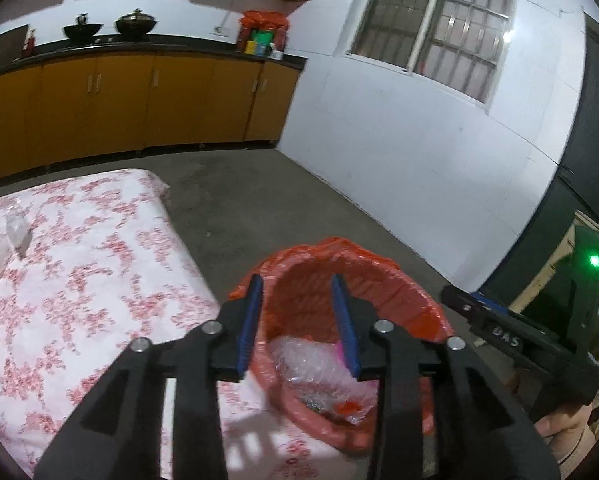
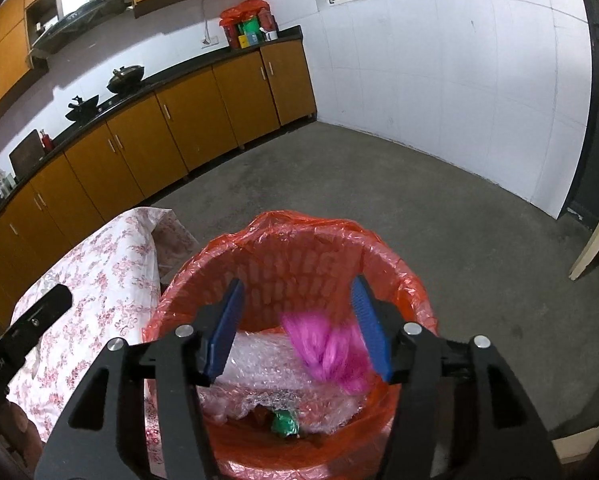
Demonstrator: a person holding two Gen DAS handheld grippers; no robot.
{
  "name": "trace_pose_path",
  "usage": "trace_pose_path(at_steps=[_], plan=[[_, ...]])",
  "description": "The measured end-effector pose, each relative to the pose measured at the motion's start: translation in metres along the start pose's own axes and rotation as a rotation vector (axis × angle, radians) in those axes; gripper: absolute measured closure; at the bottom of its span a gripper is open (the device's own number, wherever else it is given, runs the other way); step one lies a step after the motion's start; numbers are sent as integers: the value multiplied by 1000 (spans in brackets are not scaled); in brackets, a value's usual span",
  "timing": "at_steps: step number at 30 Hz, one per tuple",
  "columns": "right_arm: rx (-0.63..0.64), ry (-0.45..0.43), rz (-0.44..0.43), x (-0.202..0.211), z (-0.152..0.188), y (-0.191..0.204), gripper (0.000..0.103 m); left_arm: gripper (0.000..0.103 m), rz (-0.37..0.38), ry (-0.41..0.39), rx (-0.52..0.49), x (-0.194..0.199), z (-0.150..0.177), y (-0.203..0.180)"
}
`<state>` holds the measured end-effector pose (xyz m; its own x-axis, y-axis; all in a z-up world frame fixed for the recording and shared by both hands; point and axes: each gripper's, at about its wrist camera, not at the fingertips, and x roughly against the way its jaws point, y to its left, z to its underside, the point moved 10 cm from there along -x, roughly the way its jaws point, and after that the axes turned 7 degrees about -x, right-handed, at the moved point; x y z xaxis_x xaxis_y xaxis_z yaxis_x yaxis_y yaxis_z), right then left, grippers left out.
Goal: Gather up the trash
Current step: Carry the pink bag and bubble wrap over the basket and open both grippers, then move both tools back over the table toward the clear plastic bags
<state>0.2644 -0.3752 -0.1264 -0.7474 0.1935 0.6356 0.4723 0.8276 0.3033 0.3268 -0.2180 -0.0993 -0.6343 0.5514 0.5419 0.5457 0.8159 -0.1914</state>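
Observation:
A bin lined with a red bag [image 2: 299, 248] stands on the floor beside the table; it also shows in the left wrist view [image 1: 363, 276]. Inside lie bubble wrap [image 2: 267, 364], a green wrapper [image 2: 284, 422] and other scraps. My right gripper [image 2: 297, 328] is open over the bin. A blurred pink plastic piece [image 2: 325, 348] is in the air just below its right finger, apart from the left one. My left gripper [image 1: 298, 322] is open and empty above the bin's near rim. The right gripper's body [image 1: 511, 336] shows at the right of the left wrist view.
A table with a pink floral cloth [image 1: 79, 264] stands left of the bin, with clear plastic trash [image 1: 17, 228] on it. Orange cabinets [image 2: 171, 128] with a dark counter line the far wall. A white wall [image 2: 439, 80] and grey floor [image 2: 439, 216] lie beyond.

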Motion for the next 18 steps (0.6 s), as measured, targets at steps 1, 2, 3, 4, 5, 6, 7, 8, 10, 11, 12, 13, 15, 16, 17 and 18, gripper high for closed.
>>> trace_pose_path(at_steps=[1,2,3,4,5,6,7,8,10,11,12,13,15,16,17,18], plan=[[-2,0,0,0,0,0,47,60,-16,-3,11,2,1,7],[-3,1,1,0,0,1,47,58,-26,-5,17,4,1,11],[-3,1,2,0,0,1,47,55,-44,-6,22,6,2,17],[1,1,3,0,1,2,47,54,-63,-7,23,9,3,23],[6,3,3,0,1,3,47,50,-76,-9,23,11,4,26],[13,2,3,0,2,4,47,46,-103,-10,19,14,6,33],[19,1,4,0,2,6,47,45,-120,-10,17,16,7,37],[27,-1,4,0,3,7,46,43,-132,-10,15,18,8,41],[38,-8,2,2,4,11,33,40,-173,-8,15,24,12,53],[38,-17,1,3,3,13,31,37,-197,-5,17,27,14,60],[40,-22,0,3,4,15,29,35,-216,-5,19,30,15,66],[46,-25,-2,3,4,18,26,34,-238,-3,21,33,17,74],[53,-31,-3,3,4,22,23,31,-271,0,27,39,20,87],[58,-34,-2,3,4,24,21,30,-288,3,30,42,21,93],[65,-38,0,3,4,27,18,26,-304,4,34,44,23,100],[73,-50,8,4,3,29,11,24,-325,6,39,49,25,108]])
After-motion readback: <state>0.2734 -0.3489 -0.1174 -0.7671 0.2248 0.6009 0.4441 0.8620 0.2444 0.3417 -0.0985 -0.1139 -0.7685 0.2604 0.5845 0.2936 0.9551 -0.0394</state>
